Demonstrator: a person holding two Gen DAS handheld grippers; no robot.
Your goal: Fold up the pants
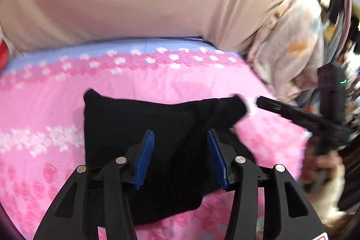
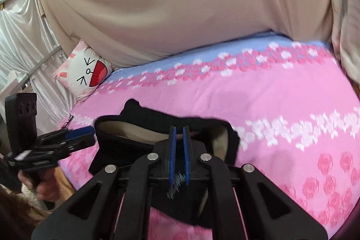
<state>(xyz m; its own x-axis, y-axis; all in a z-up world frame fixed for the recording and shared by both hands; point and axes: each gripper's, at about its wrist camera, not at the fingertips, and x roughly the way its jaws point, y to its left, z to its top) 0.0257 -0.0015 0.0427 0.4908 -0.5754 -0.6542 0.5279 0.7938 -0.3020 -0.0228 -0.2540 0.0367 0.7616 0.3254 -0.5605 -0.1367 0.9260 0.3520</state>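
The black pants lie folded into a compact block on the pink flowered bedsheet. My left gripper is open, its blue pads standing wide apart just above the pants. My right gripper has its blue pads nearly together over the pants' waistband, where the beige lining shows; I cannot tell whether cloth is pinched between them. The right gripper also shows at the right of the left wrist view, beside the pants' right end. The left gripper shows at the left of the right wrist view.
A large beige cover rises behind the bed. A white cat-face pillow sits at the back left. A pale patterned bundle of cloth lies at the bed's right edge. White drapes hang at the left.
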